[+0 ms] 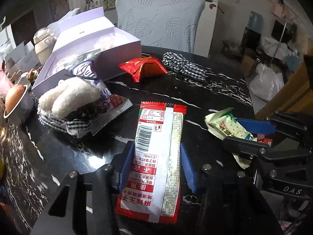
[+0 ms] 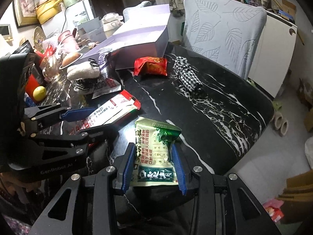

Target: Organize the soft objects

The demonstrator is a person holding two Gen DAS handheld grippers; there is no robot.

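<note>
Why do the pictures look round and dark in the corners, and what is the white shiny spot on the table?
Left wrist view: the fisheye lens bends the scene, so the corners go black and the chair bulges. Right wrist view: same curving, and a light glares off the black table beside the green packet.

A chair (image 1: 160, 17) in a leaf-patterned cover is standing behind the black marble table (image 1: 215, 94), a lemon (image 2: 39, 92) lying among clutter.

Both cameras sit close above the near edge of the black table (image 1: 225, 90), looking steeply down and toward the far chair (image 2: 225, 33). Each view shows the other claw and shares the table's middle.
</note>
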